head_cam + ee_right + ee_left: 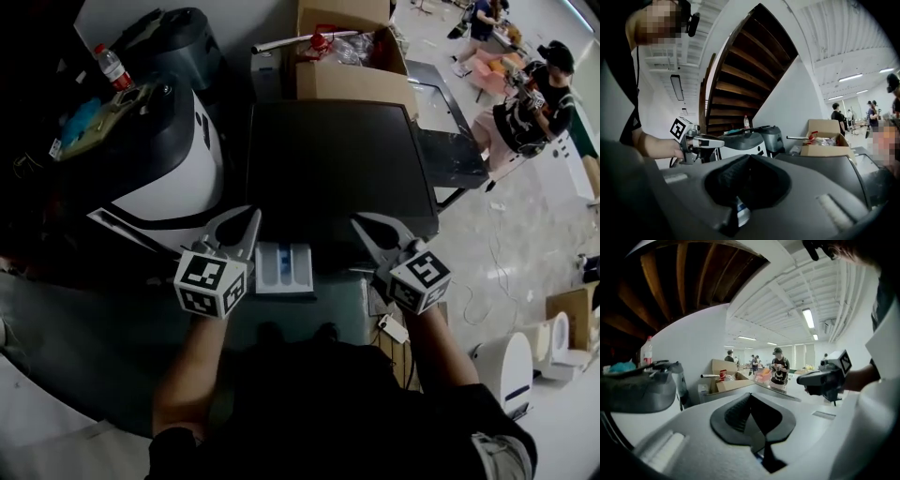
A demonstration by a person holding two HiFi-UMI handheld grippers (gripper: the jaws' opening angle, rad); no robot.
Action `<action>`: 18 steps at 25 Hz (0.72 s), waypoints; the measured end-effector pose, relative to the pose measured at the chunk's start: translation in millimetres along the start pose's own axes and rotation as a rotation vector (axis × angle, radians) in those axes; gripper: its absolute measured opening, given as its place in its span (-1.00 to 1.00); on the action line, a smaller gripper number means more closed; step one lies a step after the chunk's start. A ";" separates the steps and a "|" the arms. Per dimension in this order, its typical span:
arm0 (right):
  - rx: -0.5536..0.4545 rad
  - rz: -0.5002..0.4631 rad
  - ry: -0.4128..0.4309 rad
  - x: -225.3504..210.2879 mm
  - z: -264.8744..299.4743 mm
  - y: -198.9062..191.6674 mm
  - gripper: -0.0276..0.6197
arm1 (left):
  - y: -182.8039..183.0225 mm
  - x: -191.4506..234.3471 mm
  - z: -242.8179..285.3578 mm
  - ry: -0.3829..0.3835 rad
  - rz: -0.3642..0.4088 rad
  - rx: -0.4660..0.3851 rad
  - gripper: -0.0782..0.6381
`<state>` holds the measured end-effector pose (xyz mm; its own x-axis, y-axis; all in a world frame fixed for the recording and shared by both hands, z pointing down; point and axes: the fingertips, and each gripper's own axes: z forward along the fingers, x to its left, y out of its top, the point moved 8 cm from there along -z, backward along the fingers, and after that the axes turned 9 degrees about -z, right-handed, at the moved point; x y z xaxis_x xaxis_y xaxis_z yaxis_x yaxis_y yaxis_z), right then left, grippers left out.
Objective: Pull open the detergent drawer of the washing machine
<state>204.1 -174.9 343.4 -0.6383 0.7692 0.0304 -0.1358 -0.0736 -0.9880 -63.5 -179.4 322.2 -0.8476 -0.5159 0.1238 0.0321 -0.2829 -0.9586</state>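
In the head view the washing machine's dark top (pixel 328 159) fills the middle. Its white detergent drawer (pixel 284 267), with blue compartments, stands pulled out from the front edge. My left gripper (pixel 255 214) hovers just left of the drawer and my right gripper (pixel 356 221) just right of it. Both are above the machine's front edge, both shut, both holding nothing. In the left gripper view the jaws (pixel 750 395) meet at their tips, with the right gripper (pixel 825 378) beyond. The right gripper view shows its jaws (pixel 749 157) closed, part of the drawer (pixel 742 213) below, and the left gripper (pixel 701 142).
A white and black appliance (pixel 178 159) stands to the left with a water bottle (pixel 112 67) behind it. Cardboard boxes (pixel 352 75) sit behind the machine. People (pixel 548 94) stand at the far right. A white device (pixel 506 370) rests on the floor. A wooden staircase (pixel 745 70) rises behind.
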 end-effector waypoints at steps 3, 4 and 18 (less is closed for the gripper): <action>-0.011 -0.100 0.023 -4.7 12.1 32.5 -0.91 | 25.5 2.5 -0.6 -0.043 0.110 0.008 -0.75; -0.025 -0.119 0.018 -5.2 16.1 42.9 -0.91 | 33.9 5.6 -1.9 -0.048 0.112 0.002 -0.75; -0.194 -0.029 -0.124 24.8 30.9 61.8 -0.91 | 25.6 34.5 -20.1 0.054 -0.029 -0.128 -0.75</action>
<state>156.5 -180.1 287.8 -0.7259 0.6846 0.0656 -0.0144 0.0802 -0.9967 -102.6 -188.2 296.8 -0.8745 -0.4639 0.1417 -0.0580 -0.1901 -0.9801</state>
